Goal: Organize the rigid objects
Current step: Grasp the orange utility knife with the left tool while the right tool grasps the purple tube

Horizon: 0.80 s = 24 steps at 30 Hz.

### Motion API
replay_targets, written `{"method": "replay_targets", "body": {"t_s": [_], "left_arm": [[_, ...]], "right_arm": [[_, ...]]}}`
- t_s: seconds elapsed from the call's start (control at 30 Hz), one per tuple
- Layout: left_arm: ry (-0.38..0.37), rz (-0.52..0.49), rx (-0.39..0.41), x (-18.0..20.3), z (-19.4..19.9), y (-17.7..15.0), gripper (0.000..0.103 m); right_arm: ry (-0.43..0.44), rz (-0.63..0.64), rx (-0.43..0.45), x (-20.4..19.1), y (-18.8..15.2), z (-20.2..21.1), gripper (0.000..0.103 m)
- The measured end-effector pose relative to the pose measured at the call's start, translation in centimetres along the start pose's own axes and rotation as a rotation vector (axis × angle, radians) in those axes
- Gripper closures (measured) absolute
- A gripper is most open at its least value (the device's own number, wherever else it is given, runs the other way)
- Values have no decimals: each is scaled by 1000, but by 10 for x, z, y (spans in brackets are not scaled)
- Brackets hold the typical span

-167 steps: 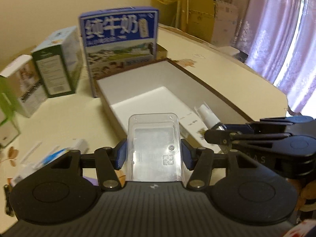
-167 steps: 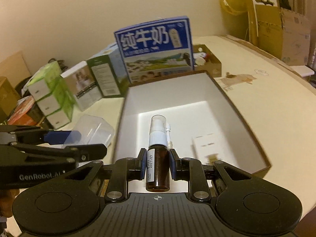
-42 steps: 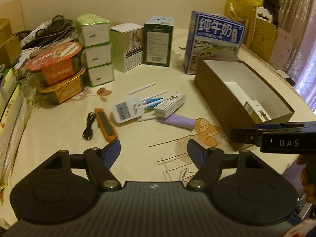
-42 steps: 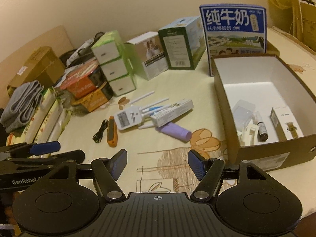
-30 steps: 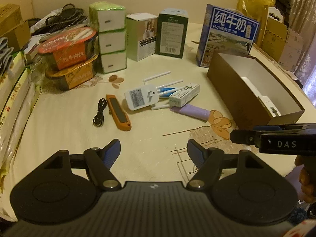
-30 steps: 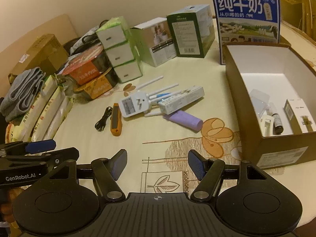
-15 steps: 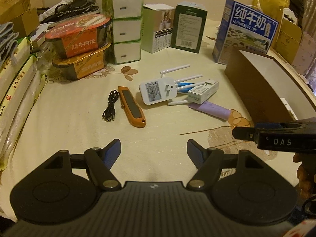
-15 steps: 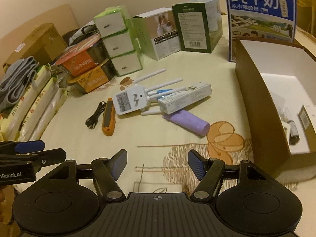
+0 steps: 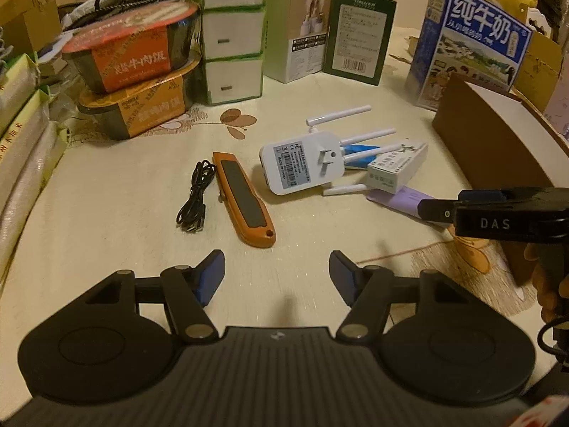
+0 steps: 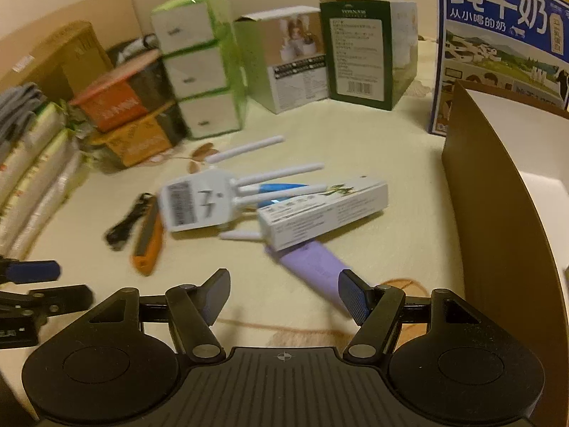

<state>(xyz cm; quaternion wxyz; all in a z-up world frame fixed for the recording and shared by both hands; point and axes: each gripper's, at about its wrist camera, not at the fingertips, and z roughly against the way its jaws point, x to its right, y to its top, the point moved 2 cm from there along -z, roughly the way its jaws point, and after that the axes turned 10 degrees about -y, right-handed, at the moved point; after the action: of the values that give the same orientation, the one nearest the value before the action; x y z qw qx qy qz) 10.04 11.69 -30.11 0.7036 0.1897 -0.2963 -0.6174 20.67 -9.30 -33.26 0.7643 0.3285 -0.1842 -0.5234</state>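
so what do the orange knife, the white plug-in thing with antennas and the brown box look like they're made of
Orange knife: probably moulded plastic or painted metal, smooth orange body with a dark matte inset.
White plug-in thing: glossy white plastic shell, metal prongs, printed label.
Brown box: cardboard, matte brown outside, white inside, thin straight walls.

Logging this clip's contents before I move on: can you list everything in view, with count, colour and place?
utility knife: 1, orange, table centre
cable: 1, black, left of knife
plug-in router: 1, white, right of knife
carton: 1, white, lying across purple tube
tube: 1, purple, near right gripper
open box: 1, brown, right
milk carton: 1, blue, behind box
food bowls: 2, orange, stacked left
tissue packs: 3, green-white, stacked
upright boxes: 2, white and green, back
left gripper: open, empty
right gripper: open, empty
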Motion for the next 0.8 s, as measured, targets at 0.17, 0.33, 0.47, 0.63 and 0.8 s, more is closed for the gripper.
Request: {"method": "replay_targets", "body": {"t_s": [0.17, 0.33, 0.47, 0.63, 0.8], "left_arm": [[7, 17, -3, -8, -26, 9, 43], [24, 32, -13, -17, -52, 17, 45], [33, 39, -23, -23, -71, 23, 45], [71, 32, -39, -31, -91, 31, 50], [69, 54, -58, -40, -99, 32, 66]], "right_arm": [[-8, 36, -30, 3, 6, -27, 38], [-19, 95, -56, 2, 6, -45, 38], [-17, 109, -71, 3, 6, -52, 39], [-16, 127, -89, 2, 6, -60, 67], [1, 128, -86, 1, 1, -58, 72]]}}
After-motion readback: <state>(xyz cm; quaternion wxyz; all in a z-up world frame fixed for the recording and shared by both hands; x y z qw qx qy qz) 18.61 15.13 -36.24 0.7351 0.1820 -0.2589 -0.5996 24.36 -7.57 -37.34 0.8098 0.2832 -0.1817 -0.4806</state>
